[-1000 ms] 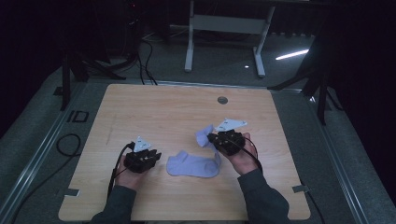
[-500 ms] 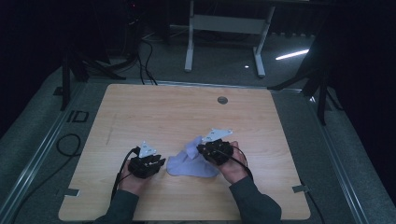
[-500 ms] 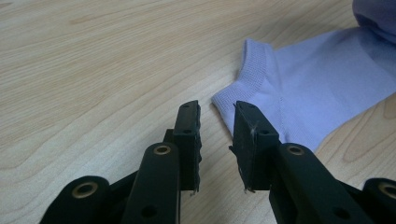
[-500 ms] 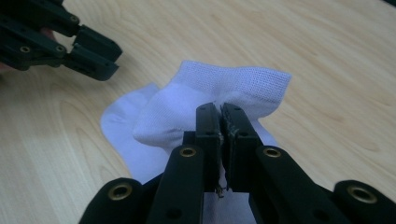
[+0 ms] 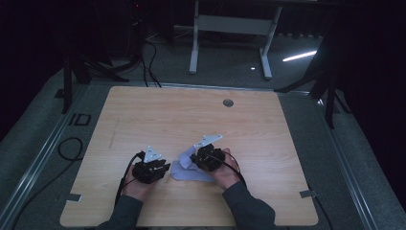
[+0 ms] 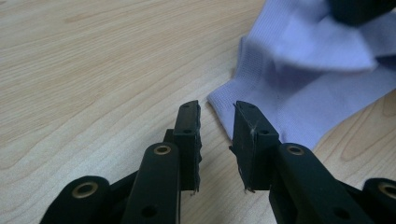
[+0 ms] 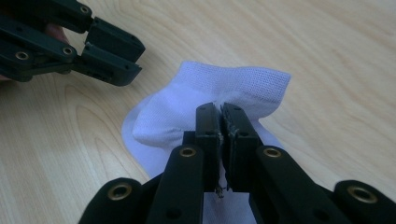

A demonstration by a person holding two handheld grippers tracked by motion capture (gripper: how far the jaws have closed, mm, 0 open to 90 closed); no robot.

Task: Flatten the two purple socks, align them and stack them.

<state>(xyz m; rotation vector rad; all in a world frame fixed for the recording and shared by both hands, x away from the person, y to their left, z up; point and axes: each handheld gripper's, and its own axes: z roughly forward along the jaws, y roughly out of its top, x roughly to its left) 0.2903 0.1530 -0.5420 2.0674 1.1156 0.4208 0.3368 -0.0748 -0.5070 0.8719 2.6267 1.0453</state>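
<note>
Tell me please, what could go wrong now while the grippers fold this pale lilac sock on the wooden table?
1. The right gripper pinches only a thin fold of the pale lilac knitted sock; the fabric could slip out before the fold is laid flat.
2. The left gripper has its jaws apart just beside the sock's edge, holding nothing, so the lower layer may drag across the light wooden table and bunch.
3. The two grippers are close together and might bump.

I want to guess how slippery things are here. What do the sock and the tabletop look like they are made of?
The sock looks like a soft, matte knitted fabric, pale lilac-white; a fine ribbed weave shows at its edge, and it folds limply in the right claw. The tabletop looks like light wood or wood-grain laminate, smooth with a faint sheen; which one is unclear.
</note>
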